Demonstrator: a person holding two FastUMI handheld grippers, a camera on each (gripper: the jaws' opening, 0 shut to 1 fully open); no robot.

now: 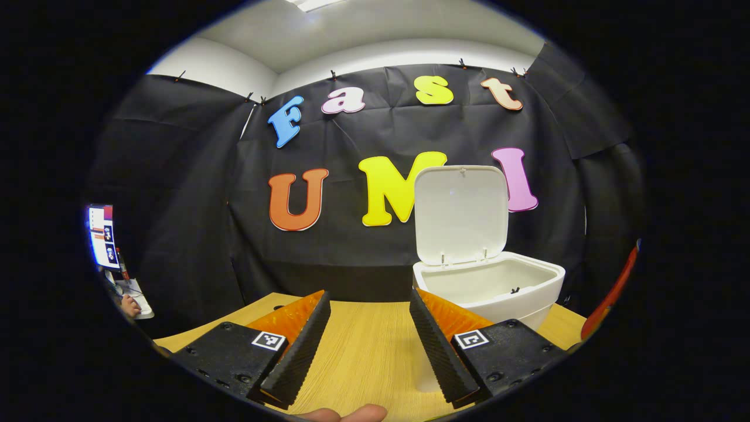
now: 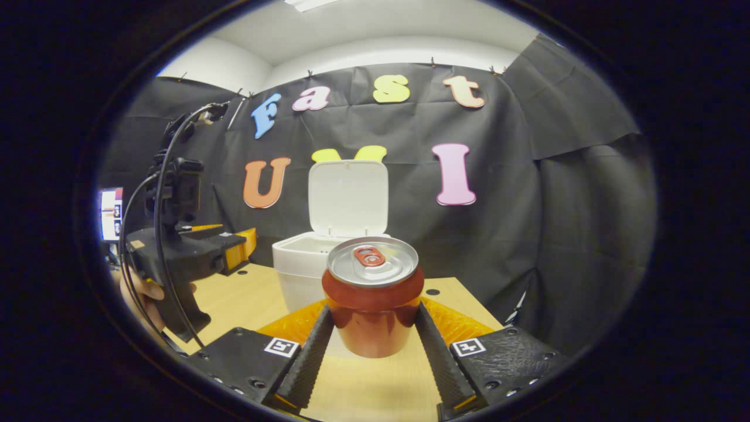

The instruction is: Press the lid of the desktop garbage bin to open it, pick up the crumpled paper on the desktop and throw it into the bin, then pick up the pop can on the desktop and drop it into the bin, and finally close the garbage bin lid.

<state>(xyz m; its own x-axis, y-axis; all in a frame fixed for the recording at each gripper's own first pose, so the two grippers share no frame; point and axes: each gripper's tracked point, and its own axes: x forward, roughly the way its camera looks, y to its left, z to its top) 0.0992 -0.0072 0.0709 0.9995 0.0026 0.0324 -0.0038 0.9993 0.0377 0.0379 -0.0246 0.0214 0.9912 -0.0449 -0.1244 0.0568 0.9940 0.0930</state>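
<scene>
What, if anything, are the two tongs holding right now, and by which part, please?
The right tongs grip the pop can upright by its lower side walls, one finger on each side. The left tongs are open and hold nothing.

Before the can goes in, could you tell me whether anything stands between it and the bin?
Nothing visible does: the can sits upright between the right hand-held gripper fingers, the bin stands right behind it, and its lid is raised.

White garbage bin (image 2: 304,258) with white lid (image 2: 348,196); red pop can (image 2: 373,305), silver top, red tab; pale wood-grain desktop (image 1: 363,351) at six o'clock.
</scene>
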